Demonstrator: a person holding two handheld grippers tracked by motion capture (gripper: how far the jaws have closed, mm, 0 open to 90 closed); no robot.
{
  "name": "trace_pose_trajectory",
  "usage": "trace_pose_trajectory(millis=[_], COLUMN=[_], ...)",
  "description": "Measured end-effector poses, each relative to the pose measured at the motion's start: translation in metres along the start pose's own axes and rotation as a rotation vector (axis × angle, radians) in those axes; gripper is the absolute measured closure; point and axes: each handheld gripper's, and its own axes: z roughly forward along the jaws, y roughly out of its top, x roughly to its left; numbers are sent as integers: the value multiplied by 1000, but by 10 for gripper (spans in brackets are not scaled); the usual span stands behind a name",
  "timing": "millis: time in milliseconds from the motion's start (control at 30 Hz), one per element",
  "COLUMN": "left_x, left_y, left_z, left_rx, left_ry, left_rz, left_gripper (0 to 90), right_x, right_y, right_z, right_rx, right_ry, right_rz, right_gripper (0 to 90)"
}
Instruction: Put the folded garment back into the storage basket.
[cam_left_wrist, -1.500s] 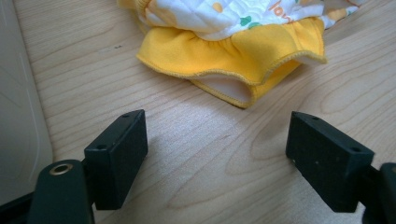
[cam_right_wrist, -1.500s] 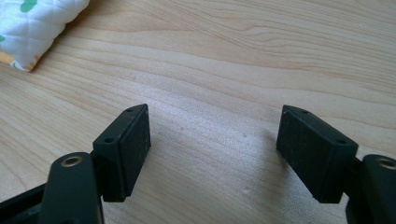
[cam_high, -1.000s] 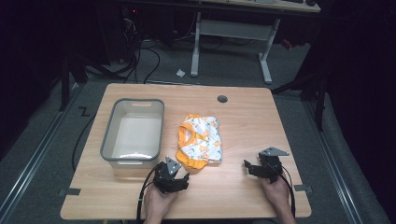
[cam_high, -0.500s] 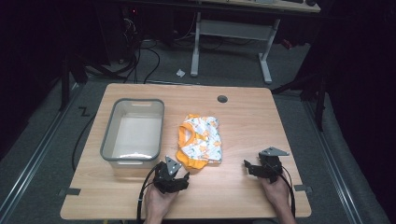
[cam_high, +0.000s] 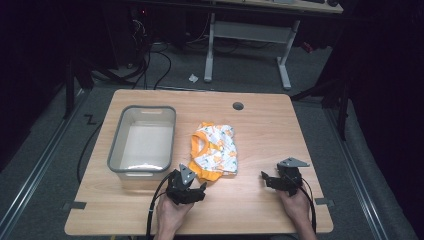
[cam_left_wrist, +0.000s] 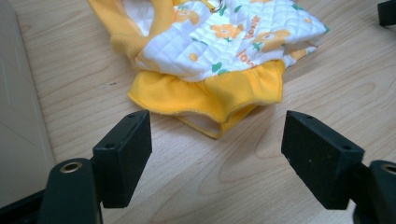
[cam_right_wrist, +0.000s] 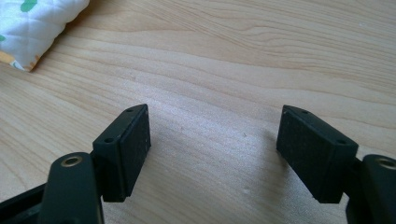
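A small quilted garment, white with orange bears and a yellow frilled hem, lies crumpled in the middle of the wooden table. My left gripper rests on the table just short of that hem; in the left gripper view the hem lies ahead of the open jaws, which have just opened slightly further with nothing between them. My right gripper sits to the right near the front edge, open over bare wood. A corner of the garment lies far ahead at its upper left.
A clear plastic bin, empty, stands left of the garment, its wall close beside my left gripper. A round cable hole is near the table's far edge. Beyond the table are dark floor, cables and a desk frame.
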Motion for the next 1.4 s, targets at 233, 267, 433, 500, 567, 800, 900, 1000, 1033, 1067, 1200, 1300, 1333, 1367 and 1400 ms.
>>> trace_pose_trajectory(millis=[233, 267, 433, 500, 567, 800, 900, 1000, 1033, 1067, 1200, 1300, 1333, 1367, 1400], left_x=[-2, -2, -4, -4, -3, 3, 5, 7, 8, 8, 12, 18, 19, 20, 21], left_y=[12, 15, 24, 29, 35, 54, 60, 63, 65, 65, 71, 76, 78, 80, 81], left_z=[1, 2, 4, 4, 6, 19, 26, 30, 32, 33, 40, 46, 48, 50, 53], left_rx=[-4, -1, -5, -15, -14, -6, 11, 10, 13, 16, 29, 35, 40, 43, 51], left_ry=[-4, -6, 12, 20, 29, 18, 14, 9, 11, 11, 30, 39, 42, 40, 43], left_rz=[1, -5, -7, -16, -9, -17, -22, -36, -38, -40, -44, -61, -67, -75, -73], left_gripper=[231, 232, 206, 198, 189, 178, 176, 175, 172, 170, 164, 163, 163, 163, 163], right_x=[0, 0, 0, 0, 0, 0, 0, 0, 0, 0, 0, 0, 0, 0, 0], right_y=[0, 0, 0, 0, 0, 0, 0, 0, 0, 0, 0, 0, 0, 0, 0], right_z=[0, 0, 0, 0, 0, 0, 0, 0, 0, 0, 0, 0, 0, 0, 0], right_rx=[0, 0, 0, 0, 0, 0, 0, 0, 0, 0, 0, 0, 0, 0, 0], right_ry=[0, 0, 0, 0, 0, 1, 1, 1, 1, 1, 1, 1, 1, 1, 2], right_rz=[0, 0, 0, 0, -1, -1, -1, -1, -1, -1, -1, -1, -1, 0, 0], right_gripper=[262, 262, 262, 261, 261, 261, 261, 261, 261, 261, 261, 261, 261, 261, 261])
